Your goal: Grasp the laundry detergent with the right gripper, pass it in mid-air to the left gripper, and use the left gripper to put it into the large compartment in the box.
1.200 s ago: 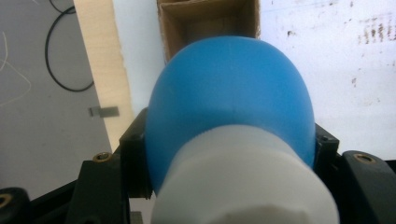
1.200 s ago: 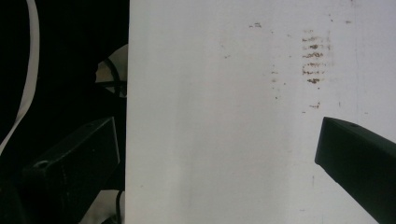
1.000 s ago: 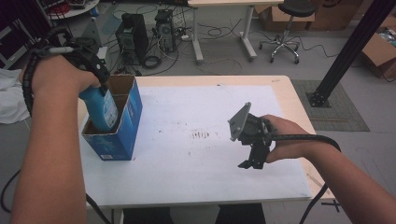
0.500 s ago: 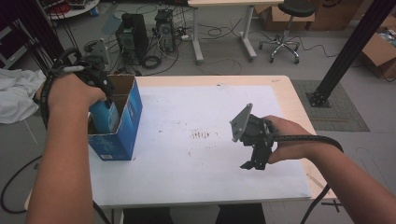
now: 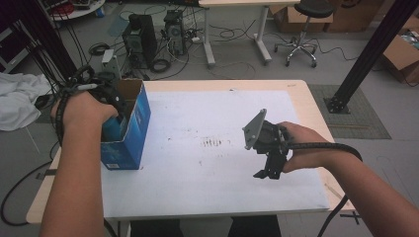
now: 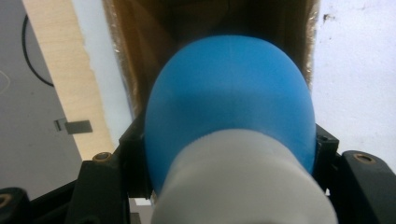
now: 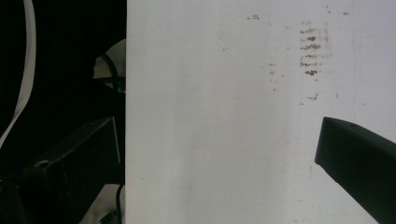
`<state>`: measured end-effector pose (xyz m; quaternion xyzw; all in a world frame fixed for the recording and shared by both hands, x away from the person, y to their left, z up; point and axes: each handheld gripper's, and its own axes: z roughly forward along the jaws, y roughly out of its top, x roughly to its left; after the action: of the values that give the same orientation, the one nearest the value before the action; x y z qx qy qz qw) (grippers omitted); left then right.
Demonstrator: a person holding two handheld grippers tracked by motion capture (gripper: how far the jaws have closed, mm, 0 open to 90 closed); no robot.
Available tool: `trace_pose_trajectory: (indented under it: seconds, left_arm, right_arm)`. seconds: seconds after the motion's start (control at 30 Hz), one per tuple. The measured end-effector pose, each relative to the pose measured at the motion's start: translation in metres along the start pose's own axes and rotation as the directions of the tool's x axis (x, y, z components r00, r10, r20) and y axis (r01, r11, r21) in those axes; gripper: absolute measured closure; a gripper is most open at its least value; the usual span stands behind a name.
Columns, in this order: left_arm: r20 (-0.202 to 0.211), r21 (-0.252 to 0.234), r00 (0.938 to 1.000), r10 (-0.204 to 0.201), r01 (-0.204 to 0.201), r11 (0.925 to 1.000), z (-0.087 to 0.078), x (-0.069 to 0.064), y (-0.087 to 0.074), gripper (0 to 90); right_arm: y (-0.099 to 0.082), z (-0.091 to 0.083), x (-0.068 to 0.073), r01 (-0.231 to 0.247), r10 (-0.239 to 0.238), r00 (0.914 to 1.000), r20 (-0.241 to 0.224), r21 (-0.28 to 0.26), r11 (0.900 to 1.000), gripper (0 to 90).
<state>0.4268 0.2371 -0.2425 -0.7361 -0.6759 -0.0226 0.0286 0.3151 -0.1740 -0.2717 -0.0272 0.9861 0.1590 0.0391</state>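
You are lowering a blue bulb (image 6: pixel 229 98) into the open box (image 5: pixel 129 134) at the left of the high view, and the job is looking most of the way through. Your left tool (image 5: pixel 112 122) is gripping the bulb: in the left gripper view its black jaws are pressing on both sides of the blue globe, with the pale base toward the camera at the bottom of the frame and the brown inside of the box just beyond the globe at the top. In the high view the bulb is sitting inside the box mouth, under your left hand (image 5: pixel 85 109). Whether it is resting on the box floor yet, the pictures are not showing.

Your right tool (image 5: pixel 269 160) is hanging idle at centre right of the high view, over the white counter (image 5: pixel 207 163); in the right gripper view its jaws are standing wide apart with nothing between them.

What is left, by my reading: set the bulb down inside, let go, and lift the left tool out of the box.
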Motion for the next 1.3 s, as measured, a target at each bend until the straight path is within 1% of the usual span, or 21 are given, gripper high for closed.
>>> trace_pose_trajectory:
  seconds: [0.07,0.1,0.13,0.17,0.2,0.23,0.3,0.47,0.63,0.8,1.03,1.3]
  left_arm:
    - [0.004,0.005,1.0,0.001,-0.001,1.0,0.006,0.001,0.001,37.9]
    - [0.004,0.005,1.0,0.001,-0.001,1.0,0.006,0.001,0.001,37.9]
    - [0.005,0.012,1.0,0.003,-0.003,0.9999,0.012,0.001,0.002,37.9]
    - [0.005,0.012,1.0,0.003,-0.003,0.9999,0.012,0.001,0.002,37.9]
    - [0.008,0.017,0.9999,0.006,-0.006,0.9998,0.017,0.002,0.002,37.9]
    - [0.008,0.017,0.9999,0.006,-0.006,0.9998,0.017,0.002,0.002,37.9]
    - [0.013,0.022,0.9999,0.006,-0.006,0.9997,0.026,0.003,0.003,37.9]
    - [0.002,0.026,1.0,0.007,-0.007,0.9996,0.035,0.002,0.004,37.9]
    - [0.01,0.029,0.9999,0.004,-0.004,0.9996,0.042,0.002,0.005,37.9]
    - [0.007,0.02,0.9999,0.011,-0.011,0.9997,0.044,0.001,0.006,37.9]
    - [0.017,0.03,0.9998,0.006,-0.006,0.9995,0.045,0.004,0.006,37.8]
    - [0.013,0.026,0.9999,0.01,-0.01,0.9996,0.045,0.003,0.007,37.2]
  right_arm:
    - [0.0,0.001,0.0,-0.001,0.001,1.0,-0.002,0.003,1.0,0.0]
    - [0.0,0.001,0.0,-0.001,0.001,1.0,-0.002,0.003,1.0,0.0]
    - [-0.001,0.002,-0.001,0.0,0.0,1.0,-0.002,0.005,1.0,0.0]
    - [-0.001,0.002,-0.001,-0.002,0.002,1.0,-0.004,0.008,1.0,0.0]
    - [-0.001,0.002,-0.001,-0.001,0.001,1.0,-0.003,0.01,0.9999,0.0]
    - [-0.001,0.002,-0.001,-0.001,0.001,1.0,-0.003,0.01,0.9999,0.0]
    - [-0.002,0.003,-0.001,-0.001,0.002,1.0,-0.006,0.011,0.9999,0.0]
    - [-0.003,0.005,-0.002,-0.007,0.007,0.9999,-0.011,0.012,0.9999,0.0]
    - [-0.004,0.005,-0.002,-0.009,0.009,0.9999,-0.012,0.011,0.9999,0.0]
    - [-0.005,0.008,-0.002,-0.012,0.012,0.9998,-0.017,0.013,0.9998,0.0]
    - [-0.005,0.009,-0.003,-0.012,0.013,0.9997,-0.02,0.016,0.9998,0.0]
    - [-0.005,0.01,-0.004,-0.012,0.012,0.9997,-0.022,0.017,0.9998,0.0]
